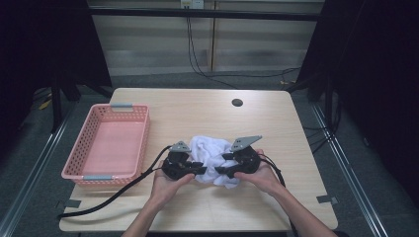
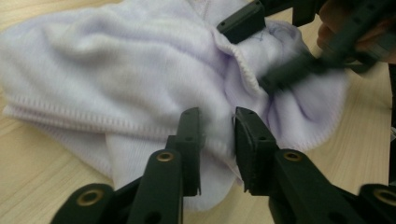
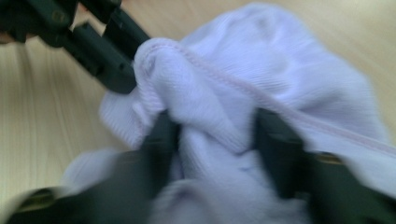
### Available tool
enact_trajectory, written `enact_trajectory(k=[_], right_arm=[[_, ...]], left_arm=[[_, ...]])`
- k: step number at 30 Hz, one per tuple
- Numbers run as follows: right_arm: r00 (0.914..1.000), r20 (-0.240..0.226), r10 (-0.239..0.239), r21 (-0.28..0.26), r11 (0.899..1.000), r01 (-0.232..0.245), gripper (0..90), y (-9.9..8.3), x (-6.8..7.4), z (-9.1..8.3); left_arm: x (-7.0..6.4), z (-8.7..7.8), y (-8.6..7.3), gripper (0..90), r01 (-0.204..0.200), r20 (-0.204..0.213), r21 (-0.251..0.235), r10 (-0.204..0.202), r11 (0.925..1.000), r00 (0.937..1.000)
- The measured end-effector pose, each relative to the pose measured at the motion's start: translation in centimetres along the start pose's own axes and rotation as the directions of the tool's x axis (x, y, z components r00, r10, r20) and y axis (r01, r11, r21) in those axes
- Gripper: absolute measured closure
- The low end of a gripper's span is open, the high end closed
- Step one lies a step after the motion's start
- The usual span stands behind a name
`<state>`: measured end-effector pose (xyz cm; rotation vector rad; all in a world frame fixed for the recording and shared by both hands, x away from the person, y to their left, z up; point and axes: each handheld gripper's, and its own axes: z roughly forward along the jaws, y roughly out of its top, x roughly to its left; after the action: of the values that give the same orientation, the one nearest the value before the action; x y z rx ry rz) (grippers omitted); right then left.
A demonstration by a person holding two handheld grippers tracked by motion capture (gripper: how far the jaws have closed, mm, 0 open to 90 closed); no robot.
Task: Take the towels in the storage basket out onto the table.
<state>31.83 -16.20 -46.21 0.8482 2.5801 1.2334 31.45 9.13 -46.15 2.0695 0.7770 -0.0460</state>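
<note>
Towel: a white towel point(image 1: 213, 159) lies crumpled in a loose heap on the near middle of the table point(image 1: 276, 123), bunched rather than flat, its stitched hem running in folds across the left gripper view.

Left gripper: the left gripper point(image 2: 217, 135) meets the heap from the person's left side; its jaws stand a little apart with a fold of cloth between them, and whether they already pinch it cannot be told.

Right gripper: the right gripper point(image 3: 212, 135) comes in from the opposite side, jaws set wide, a thick hump of cloth bulging up between them; the frame is blurred, so a firm hold cannot be confirmed.

Key relation: the towel sits directly between the two grippers, both touching it and neither clearly nearer; the heap's longer run lies roughly left to right, from one hand toward the other.

Step in hand: by appearance, each gripper is taking hold of its own side of the cloth, likely to lift or spread it.

Basket: a pink basket point(image 1: 144, 133) stands to the left of the towel, well apart from it, nothing inside.

Risk: a thick fold may slip from wide jaws unless they close fully before any pull.

Hands: the person's hands point(image 1: 168, 183) hold both tools low over the table.
</note>
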Motion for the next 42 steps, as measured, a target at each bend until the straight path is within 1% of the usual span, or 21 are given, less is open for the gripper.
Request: enact_trajectory(k=[1, 3, 5, 8, 12, 14, 17, 19, 20, 21, 23, 25, 26, 27, 28, 29, 30, 31, 32, 37, 42], right_arm=[[0.9995, -0.031, 0.012, -0.032, 0.999, -0.013, 75.6, 0.2, -0.2, -0.3], [0.9989, -0.036, 0.030, -0.069, 0.997, -0.032, 79.8, 0.7, -0.3, -1.1], [0.9983, -0.040, 0.041, -0.101, 0.994, -0.045, 80.3, 1.2, -0.4, -1.9], [0.9935, -0.060, 0.097, -0.175, 0.979, -0.106, 79.3, 1.7, -1.0, -3.4], [0.9929, -0.065, 0.100, -0.199, 0.974, -0.111, 76.9, 2.2, -1.5, -4.8], [0.9924, -0.064, 0.105, -0.209, 0.971, -0.116, 77.8, 2.5, -1.5, -5.1], [0.9911, -0.082, 0.105, -0.219, 0.968, -0.121, 79.1, 2.9, -1.3, -5.1], [0.9912, -0.079, 0.106, -0.225, 0.967, -0.121, 79.7, 3.3, -1.0, -4.9], [0.9908, -0.085, 0.105, -0.228, 0.966, -0.122, 79.8, 3.6, -0.8, -4.8], [0.9905, -0.098, 0.096, -0.227, 0.967, -0.116, 79.8, 3.9, -0.6, -4.7], [0.9910, -0.105, 0.083, -0.222, 0.969, -0.105, 80.0, 4.4, -0.3, -4.4], [0.9920, -0.098, 0.079, -0.221, 0.970, -0.099, 80.1, 4.8, -0.1, -4.3], [0.9916, -0.101, 0.081, -0.221, 0.970, -0.102, 80.2, 5.0, 0.0, -4.3], [0.9918, -0.102, 0.076, -0.222, 0.970, -0.098, 80.1, 5.1, -0.1, -4.3], [0.9922, -0.098, 0.078, -0.219, 0.971, -0.098, 80.2, 5.2, -0.1, -4.3], [0.9915, -0.101, 0.081, -0.221, 0.970, -0.102, 80.2, 5.3, -0.2, -4.3], [0.9913, -0.100, 0.086, -0.222, 0.969, -0.106, 80.1, 5.3, -0.3, -4.3], [0.9913, -0.098, 0.088, -0.224, 0.969, -0.108, 80.2, 5.3, -0.5, -4.4], [0.9908, -0.097, 0.095, -0.229, 0.967, -0.115, 80.2, 5.4, -0.6, -4.5], [0.9890, -0.075, 0.128, -0.261, 0.955, -0.143, 80.1, 5.8, -1.9, -5.6], [0.9864, -0.003, 0.164, -0.297, 0.942, -0.158, 80.3, 6.7, -4.3, -7.3]], left_arm=[[-0.2, -0.4, 0.0, 64.2, -0.004, 0.005, -0.008, 0.004, 1.0000, 1.0000], [-0.7, -1.4, 0.1, 56.9, -0.022, -0.014, -0.020, 0.022, 0.9996, 0.9997], [-1.4, -2.5, 0.1, 49.2, -0.020, -0.018, -0.027, 0.020, 0.9994, 0.9996], [-3.0, -4.4, -0.1, 45.0, -0.067, -0.023, -0.028, 0.067, 0.9973, 0.9975], [-5.0, -6.4, -0.2, 42.3, -0.075, -0.044, -0.016, 0.074, 0.9970, 0.9962], [-5.7, -6.9, -0.1, 42.3, -0.085, -0.036, -0.043, 0.083, 0.9955, 0.9959], [-6.1, -6.2, 0.2, 42.4, -0.082, -0.041, -0.079, 0.079, 0.9935, 0.9960], [-6.4, -5.3, 0.5, 46.6, -0.051, 0.005, -0.116, 0.052, 0.9919, 0.9986], [-6.7, -4.7, 0.8, 47.2, -0.062, 0.004, -0.142, 0.063, 0.9880, 0.9980], [-6.9, -4.1, 1.1, 47.4, -0.075, 0.004, -0.145, 0.076, 0.9866, 0.9971], [-7.1, -2.7, 1.8, 47.2, -0.112, -0.032, -0.133, 0.109, 0.9847, 0.9935], [-7.1, -2.0, 2.4, 47.2, -0.117, -0.035, -0.155, 0.113, 0.9809, 0.9930], [-7.1, -1.8, 2.7, 48.9, -0.122, -0.055, -0.163, 0.114, 0.9791, 0.9919], [-6.9, -1.5, 2.9, 51.0, -0.111, -0.045, -0.168, 0.104, 0.9795, 0.9935], [-6.7, -1.4, 3.1, 58.1, -0.104, -0.029, -0.176, 0.101, 0.9789, 0.9945], [-6.6, -1.3, 3.2, 68.7, -0.109, -0.047, -0.194, 0.102, 0.9749, 0.9936], [-6.6, -1.3, 3.2, 76.8, -0.110, -0.046, -0.199, 0.103, 0.9738, 0.9936], [-6.5, -1.3, 3.2, 82.2, -0.108, -0.033, -0.207, 0.103, 0.9723, 0.9941], [-6.6, -1.5, 3.2, 84.5, -0.112, -0.042, -0.216, 0.105, 0.9700, 0.9936], [-7.0, -2.6, 3.0, 86.1, -0.158, -0.027, -0.217, 0.156, 0.9632, 0.9873], [-7.3, -4.8, 3.1, 86.1, -0.168, -0.026, -0.263, 0.167, 0.9501, 0.9857]])
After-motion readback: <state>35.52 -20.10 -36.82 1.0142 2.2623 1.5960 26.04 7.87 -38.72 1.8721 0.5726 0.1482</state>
